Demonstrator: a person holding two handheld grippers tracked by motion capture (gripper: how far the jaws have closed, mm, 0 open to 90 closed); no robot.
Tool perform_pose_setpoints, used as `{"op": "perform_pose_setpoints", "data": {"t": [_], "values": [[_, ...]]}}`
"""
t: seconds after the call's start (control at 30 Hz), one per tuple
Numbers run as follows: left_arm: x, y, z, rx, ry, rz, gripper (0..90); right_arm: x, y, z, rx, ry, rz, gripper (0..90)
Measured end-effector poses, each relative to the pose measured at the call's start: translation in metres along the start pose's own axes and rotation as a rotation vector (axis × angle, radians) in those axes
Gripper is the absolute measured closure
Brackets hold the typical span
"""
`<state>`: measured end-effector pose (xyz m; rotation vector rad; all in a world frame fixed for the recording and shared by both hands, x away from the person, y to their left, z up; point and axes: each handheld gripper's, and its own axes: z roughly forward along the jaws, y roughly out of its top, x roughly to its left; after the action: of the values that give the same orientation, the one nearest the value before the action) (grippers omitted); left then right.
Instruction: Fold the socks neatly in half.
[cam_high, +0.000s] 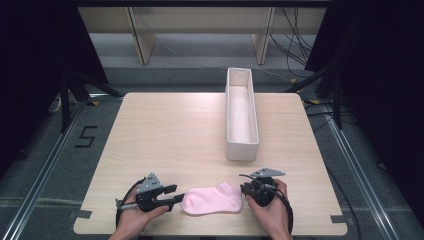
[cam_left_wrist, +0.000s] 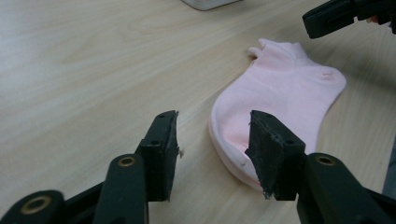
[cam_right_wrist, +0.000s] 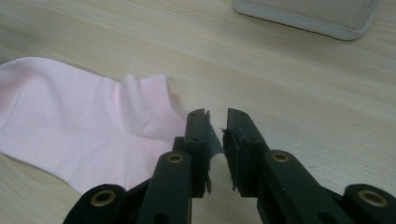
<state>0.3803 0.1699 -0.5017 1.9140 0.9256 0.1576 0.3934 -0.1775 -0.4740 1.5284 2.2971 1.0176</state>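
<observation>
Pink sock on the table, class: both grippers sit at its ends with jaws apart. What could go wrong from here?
1. The left gripper straddles only the toe edge of the pink sock; closing there may pinch a thin fold that slips out.
2. The right gripper has a narrow gap beside the cuff, so it may close on bare table.
3. A one-ended grip could drag the sock toward the near edge.
</observation>
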Motion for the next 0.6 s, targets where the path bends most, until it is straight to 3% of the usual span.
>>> {"op": "perform_pose_setpoints", "data": {"t": [0.1, 0.17, 0.2, 0.23, 0.33, 0.4, 0.47, 0.6], "values": [[-0.003, -0.006, 0.003, 0.018, -0.008, -0.036, 54.6, -0.001, 0.000, 0.003, 0.005, 0.006, -0.021, 78.7], [-0.004, -0.007, 0.004, 0.029, -0.015, -0.042, 54.8, -0.001, -0.001, 0.004, 0.017, 0.020, -0.013, 79.2], [-0.005, -0.009, 0.007, 0.054, -0.017, -0.064, 55.0, 0.001, -0.001, 0.004, 0.035, 0.010, 0.004, 79.2], [-0.006, -0.010, 0.009, 0.063, -0.016, -0.062, 55.5, 0.001, -0.002, 0.005, 0.011, 0.026, -0.008, 79.2], [-0.008, -0.011, 0.011, 0.069, -0.007, -0.079, 57.8, 0.006, -0.002, 0.005, 0.045, 0.005, 0.008, 78.8], [-0.009, -0.010, 0.011, 0.075, -0.002, -0.087, 59.5, 0.007, -0.004, 0.007, 0.052, 0.020, 0.006, 78.8], [-0.011, -0.009, 0.012, 0.090, 0.006, -0.067, 61.3, 0.009, -0.005, 0.009, 0.083, 0.029, 0.011, 78.7], [-0.014, -0.007, 0.015, 0.104, 0.010, -0.050, 68.2, 0.010, -0.006, 0.011, 0.085, 0.023, -0.009, 79.5]]}}
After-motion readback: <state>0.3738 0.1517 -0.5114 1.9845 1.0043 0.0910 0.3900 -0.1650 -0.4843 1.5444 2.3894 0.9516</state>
